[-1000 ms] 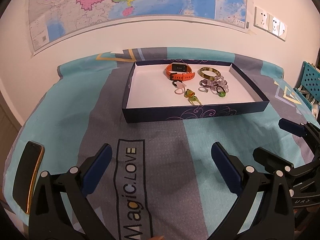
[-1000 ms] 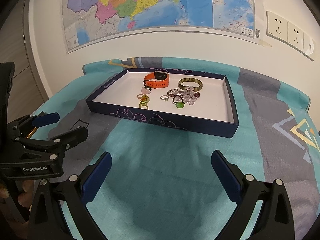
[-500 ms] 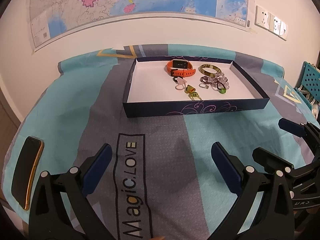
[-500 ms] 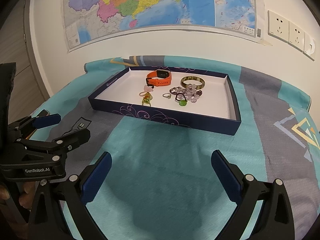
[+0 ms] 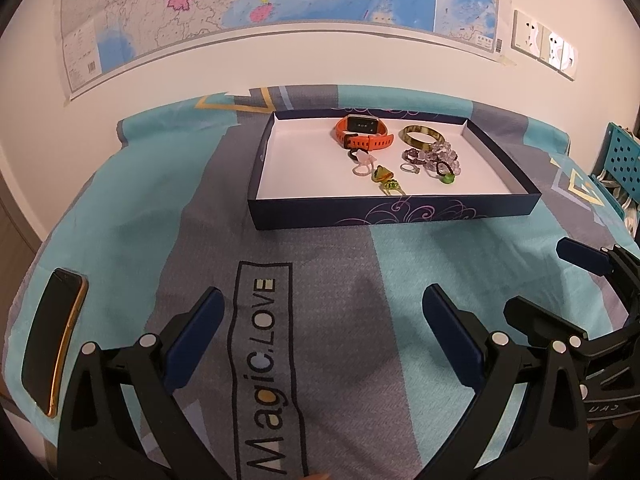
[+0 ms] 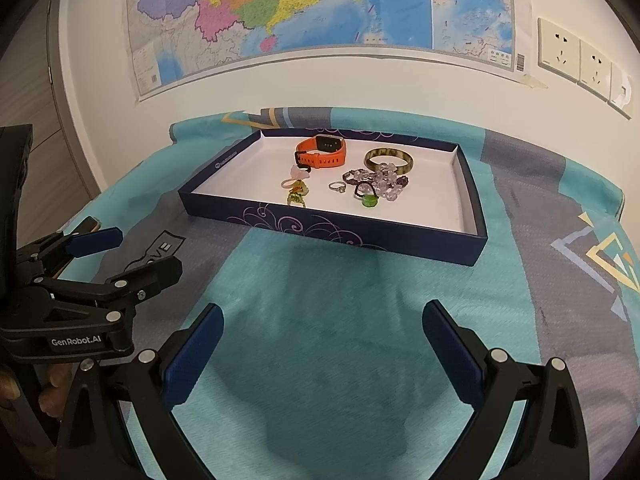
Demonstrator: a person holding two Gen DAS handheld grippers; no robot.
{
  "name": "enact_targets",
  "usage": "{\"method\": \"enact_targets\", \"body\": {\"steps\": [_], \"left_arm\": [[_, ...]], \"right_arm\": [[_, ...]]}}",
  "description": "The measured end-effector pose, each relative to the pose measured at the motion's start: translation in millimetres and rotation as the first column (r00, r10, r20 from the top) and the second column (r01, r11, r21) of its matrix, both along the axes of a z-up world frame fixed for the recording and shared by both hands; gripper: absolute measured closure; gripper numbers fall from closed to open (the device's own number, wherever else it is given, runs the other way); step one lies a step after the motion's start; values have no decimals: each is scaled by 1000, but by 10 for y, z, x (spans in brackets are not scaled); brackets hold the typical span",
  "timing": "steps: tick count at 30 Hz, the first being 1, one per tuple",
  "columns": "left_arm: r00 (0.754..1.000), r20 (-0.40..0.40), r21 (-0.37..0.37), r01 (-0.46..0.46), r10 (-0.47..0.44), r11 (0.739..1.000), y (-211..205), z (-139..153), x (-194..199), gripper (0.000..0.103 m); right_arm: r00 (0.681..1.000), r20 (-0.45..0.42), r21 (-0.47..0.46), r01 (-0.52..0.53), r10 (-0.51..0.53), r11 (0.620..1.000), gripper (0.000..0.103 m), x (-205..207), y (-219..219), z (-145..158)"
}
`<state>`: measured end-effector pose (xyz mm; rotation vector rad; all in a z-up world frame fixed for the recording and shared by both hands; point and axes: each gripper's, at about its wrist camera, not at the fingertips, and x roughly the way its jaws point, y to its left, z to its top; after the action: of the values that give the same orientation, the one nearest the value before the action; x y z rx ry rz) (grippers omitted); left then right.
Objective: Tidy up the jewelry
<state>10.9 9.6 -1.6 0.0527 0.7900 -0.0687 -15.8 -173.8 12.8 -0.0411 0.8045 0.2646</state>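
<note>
We hold both tongs, left (image 5: 320,322) and right (image 6: 320,338), spread wide and empty over the cloth-covered bench (image 5: 340,280), well short of the navy tray (image 5: 394,210). The jewelry (image 5: 400,156) lies inside that tray, toward its far wall.

Both claws (image 5: 320,332) (image 6: 320,344) agape, empty.
</note>
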Motion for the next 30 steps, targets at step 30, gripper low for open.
{"method": "enact_targets", "body": {"steps": [30], "left_arm": [[1000,-21,-3,2,-2,1000,-11,-83,4,5]], "right_arm": [[1000,-18,12,10,-10,1000,7,-15,-39,-61]]}}
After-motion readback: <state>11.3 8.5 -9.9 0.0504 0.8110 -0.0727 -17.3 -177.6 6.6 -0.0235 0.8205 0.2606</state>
